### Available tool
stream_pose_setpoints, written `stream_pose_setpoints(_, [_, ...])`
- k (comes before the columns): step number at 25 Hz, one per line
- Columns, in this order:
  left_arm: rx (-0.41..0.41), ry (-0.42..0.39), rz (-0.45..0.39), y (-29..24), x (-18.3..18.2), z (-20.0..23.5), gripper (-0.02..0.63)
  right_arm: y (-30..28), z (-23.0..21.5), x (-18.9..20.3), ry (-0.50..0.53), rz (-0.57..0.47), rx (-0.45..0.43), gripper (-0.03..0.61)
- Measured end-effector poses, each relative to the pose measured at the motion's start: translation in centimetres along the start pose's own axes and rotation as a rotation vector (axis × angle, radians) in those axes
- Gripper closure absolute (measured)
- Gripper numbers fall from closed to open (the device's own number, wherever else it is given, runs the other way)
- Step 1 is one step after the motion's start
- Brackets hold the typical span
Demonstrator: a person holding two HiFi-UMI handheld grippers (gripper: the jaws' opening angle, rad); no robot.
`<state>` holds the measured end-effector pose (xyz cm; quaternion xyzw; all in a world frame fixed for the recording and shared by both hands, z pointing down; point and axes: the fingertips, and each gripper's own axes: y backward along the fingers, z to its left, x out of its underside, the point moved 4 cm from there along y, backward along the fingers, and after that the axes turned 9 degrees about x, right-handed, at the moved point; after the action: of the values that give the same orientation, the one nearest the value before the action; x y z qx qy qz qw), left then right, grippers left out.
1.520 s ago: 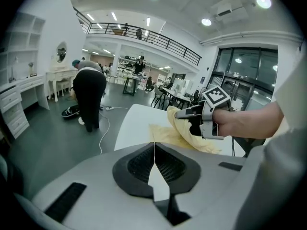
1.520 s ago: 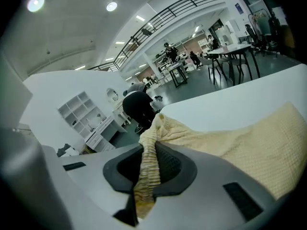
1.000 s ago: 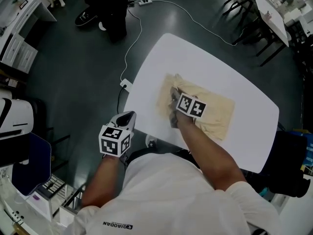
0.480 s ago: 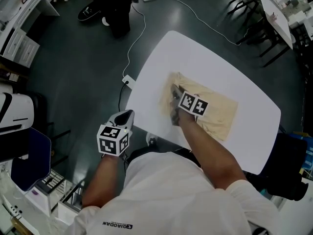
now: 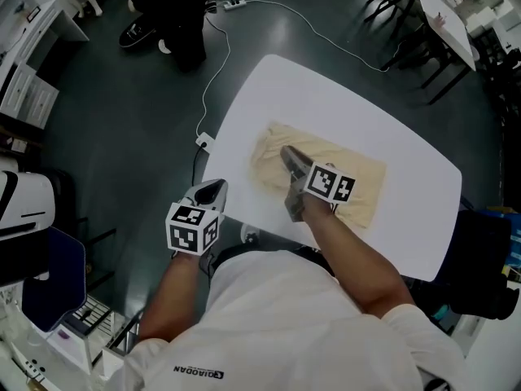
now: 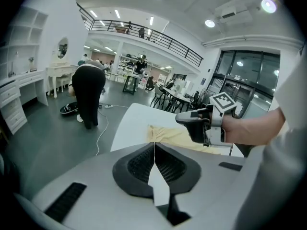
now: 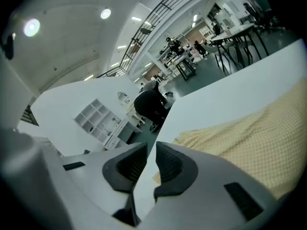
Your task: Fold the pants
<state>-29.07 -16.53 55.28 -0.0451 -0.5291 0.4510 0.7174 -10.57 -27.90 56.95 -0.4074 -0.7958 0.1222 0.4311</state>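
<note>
right claw [image 7: 151, 150]: its own view shows jaws a slit apart, just been opening, nothing between; head view hides the gap.
pale yellow folded cloth pants [image 5: 326, 149]: under and ahead of right claw, on white rounded table [image 5: 366, 96].
left claw [image 6: 154, 150]: jaws together, empty, tilted down, off table.

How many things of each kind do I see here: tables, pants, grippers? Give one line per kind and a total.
Table: 1
Pants: 1, yellow
Grippers: 2, left gripper shut; right gripper has just been opening, nothing between its jaws
Total: 4
</note>
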Motion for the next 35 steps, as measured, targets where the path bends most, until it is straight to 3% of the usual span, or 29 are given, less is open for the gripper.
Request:
stream_pose_setpoints(3, [0.023,-0.011,-0.006,-1.0,-0.8,-0.9,0.586,2.6,0.4,-0.8,-0.041,-0.016,-0.035,0.545])
stream_pose_setpoints(10, [0.084,-0.077,0.002,-2.8,-1.8,-4.3,0.586,10.2,-1.9,-1.3,0.055,-0.083,-0.002,0.558])
stream_pose_setpoints(17, [0.146,-0.169,0.051,-4.6,-2.1,-6.5,0.586,16.9,-6.7,0.1,0.180,-0.158,0.148,0.558])
stream_pose_setpoints(24, [0.253,-0.253,0.121,-7.3,-2.1,-10.5,0.586,23.1,-12.3,2.0,-0.002,-0.226,0.298,0.558])
stream_pose_setpoints(30, [0.308,-0.297,0.138,-10.3,-2.3,-15.3,0.586,27.2,-16.4,2.7,-0.059,-0.247,0.349,0.558])
stream_pose_setpoints(35, [0.307,-0.308,0.148,-11.6,-1.9,-17.6,0.586,28.9,-19.2,2.7,-0.073,-0.241,0.370,0.558])
